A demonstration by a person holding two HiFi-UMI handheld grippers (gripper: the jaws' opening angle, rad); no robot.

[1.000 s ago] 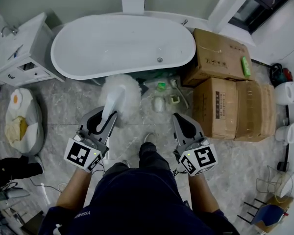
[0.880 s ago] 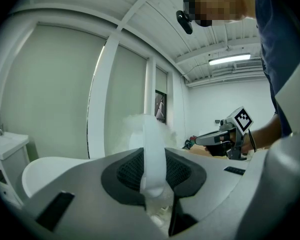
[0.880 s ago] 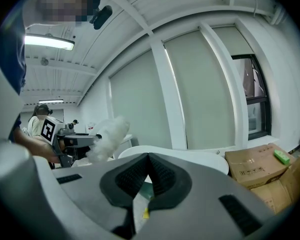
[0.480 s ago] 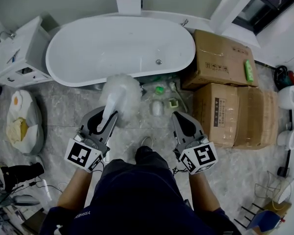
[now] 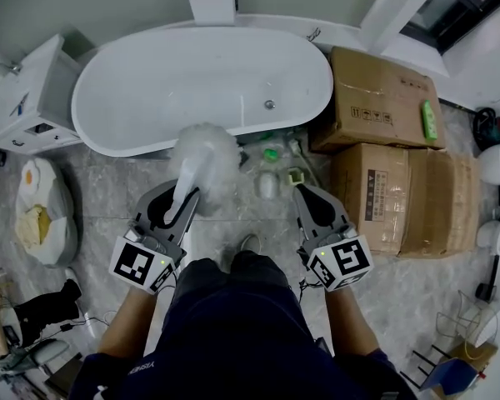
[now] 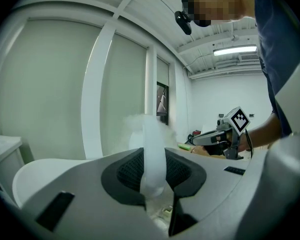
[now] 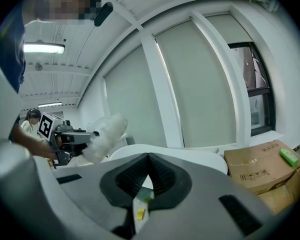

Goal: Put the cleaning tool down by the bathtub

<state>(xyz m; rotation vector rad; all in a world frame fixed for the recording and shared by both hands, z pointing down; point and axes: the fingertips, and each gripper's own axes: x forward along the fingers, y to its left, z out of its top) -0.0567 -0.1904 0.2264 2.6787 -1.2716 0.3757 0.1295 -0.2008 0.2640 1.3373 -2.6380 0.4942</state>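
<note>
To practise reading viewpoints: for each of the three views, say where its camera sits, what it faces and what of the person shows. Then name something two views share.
Head view: on the person's head, facing steeply down at the bathtub; lap, forearms, left gripper and right gripper show.
Left gripper view: rides the left gripper, looking along jaws shut on the cleaning tool; the right forearm shows.
Right gripper view: rides the right gripper, looking along shut, empty jaws toward the bathtub; the left hand shows.
Shared: the cleaning tool.

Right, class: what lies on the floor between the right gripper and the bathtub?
In the head view, a white bottle, a green-topped container and a small green-and-white cup stand on the floor between the right gripper and the bathtub.
</note>
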